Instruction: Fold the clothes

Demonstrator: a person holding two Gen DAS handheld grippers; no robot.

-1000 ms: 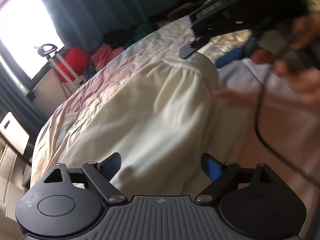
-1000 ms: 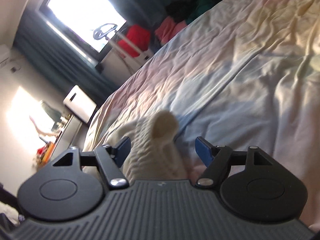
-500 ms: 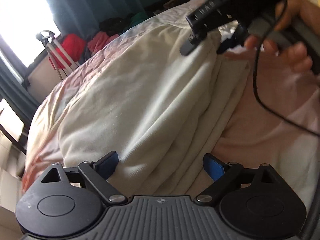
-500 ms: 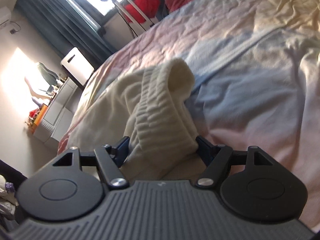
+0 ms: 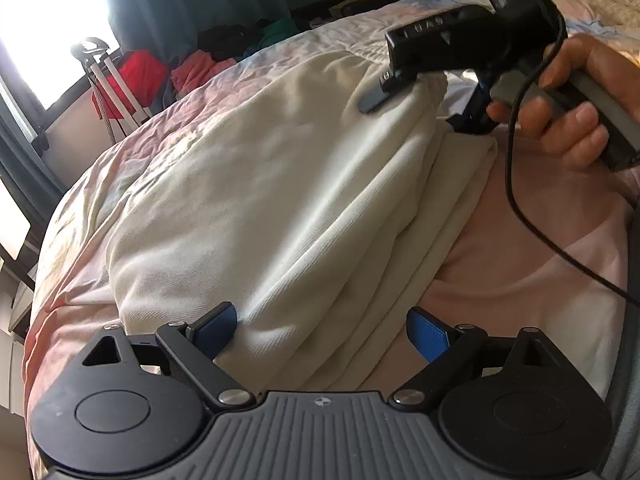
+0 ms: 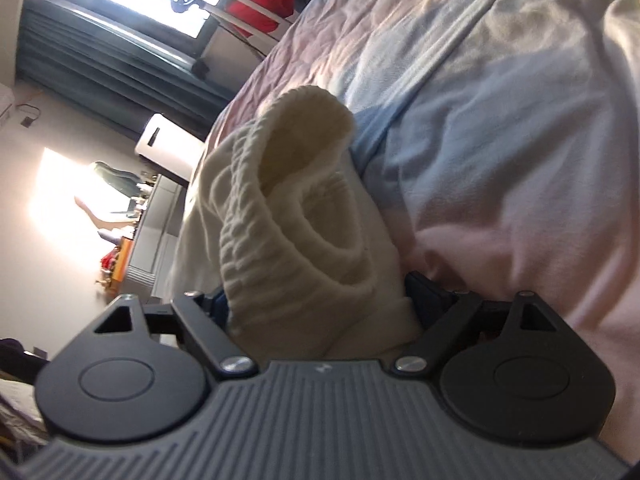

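between the spread left tongs (image 5: 320,326) lies the folded cream garment (image 5: 260,208) on the bed (image 5: 520,288); its ribbed waistband (image 6: 288,216) sits between the right tongs (image 6: 320,300), whose jaws are opening.

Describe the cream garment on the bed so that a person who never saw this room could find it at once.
Start from the big bed with its pastel pink and blue cover, below the bright window. The cream garment lies across it, folded lengthwise in soft layers. It is the only off-white piece there, and its ribbed elastic waistband sits between the opening right tongs, unlike the red and pink clothes heaped near the curtain.
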